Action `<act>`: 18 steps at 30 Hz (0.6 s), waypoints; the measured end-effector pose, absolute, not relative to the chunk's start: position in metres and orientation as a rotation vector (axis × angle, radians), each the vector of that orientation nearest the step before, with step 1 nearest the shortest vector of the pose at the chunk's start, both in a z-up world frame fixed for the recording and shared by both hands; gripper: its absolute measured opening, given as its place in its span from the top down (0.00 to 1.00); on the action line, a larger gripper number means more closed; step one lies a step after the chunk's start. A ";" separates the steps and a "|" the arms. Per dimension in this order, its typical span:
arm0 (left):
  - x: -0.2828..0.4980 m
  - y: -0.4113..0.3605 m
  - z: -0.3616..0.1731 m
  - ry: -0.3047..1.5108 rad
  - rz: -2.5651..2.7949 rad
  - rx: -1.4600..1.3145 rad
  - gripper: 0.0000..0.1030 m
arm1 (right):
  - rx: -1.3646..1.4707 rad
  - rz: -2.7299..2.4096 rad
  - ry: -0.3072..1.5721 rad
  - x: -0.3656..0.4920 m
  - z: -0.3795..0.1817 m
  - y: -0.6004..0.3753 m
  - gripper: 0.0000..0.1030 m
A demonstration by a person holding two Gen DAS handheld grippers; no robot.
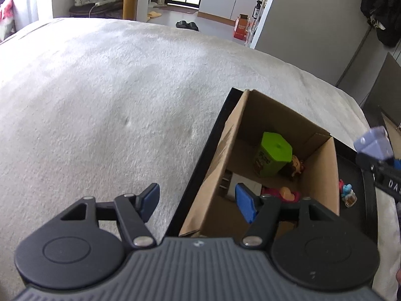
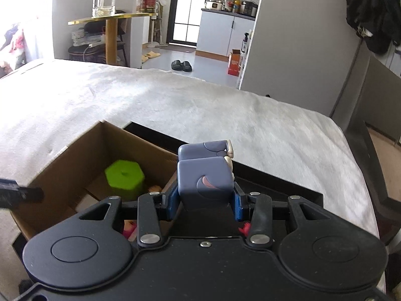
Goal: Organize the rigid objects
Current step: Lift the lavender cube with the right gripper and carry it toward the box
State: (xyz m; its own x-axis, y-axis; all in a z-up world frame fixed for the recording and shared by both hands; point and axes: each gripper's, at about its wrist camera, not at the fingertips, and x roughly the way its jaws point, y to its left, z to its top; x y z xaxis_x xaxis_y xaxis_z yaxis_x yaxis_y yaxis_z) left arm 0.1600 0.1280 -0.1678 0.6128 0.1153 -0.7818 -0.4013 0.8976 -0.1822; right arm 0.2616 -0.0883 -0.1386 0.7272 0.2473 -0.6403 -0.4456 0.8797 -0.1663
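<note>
An open cardboard box (image 1: 318, 175) stands on a black tray (image 1: 361, 175) on a white fuzzy blanket. Inside it lie a green hexagonal container (image 1: 274, 158), a small brown figurine (image 1: 297, 168) and a pink toy (image 1: 283, 193). My left gripper (image 1: 198, 203) hangs open above the box's left wall, one finger over the blanket, the other over the box, nothing pressed between them. My right gripper (image 2: 204, 200) is shut on a purple blocky toy (image 2: 204, 178), held above the tray just right of the box (image 2: 62, 158). That toy (image 1: 373, 145) also shows at the right edge of the left wrist view.
A small blue figure (image 1: 347, 192) stands on the tray right of the box. The blanket (image 1: 100, 100) spreads wide to the left and beyond. Past the bed's far edge are a floor with slippers (image 2: 181, 65), a side table (image 2: 110, 17) and a kitchen.
</note>
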 end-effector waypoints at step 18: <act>0.147 0.148 -0.188 0.843 0.173 -0.533 0.81 | -0.467 0.487 0.655 0.240 -0.144 -0.006 0.61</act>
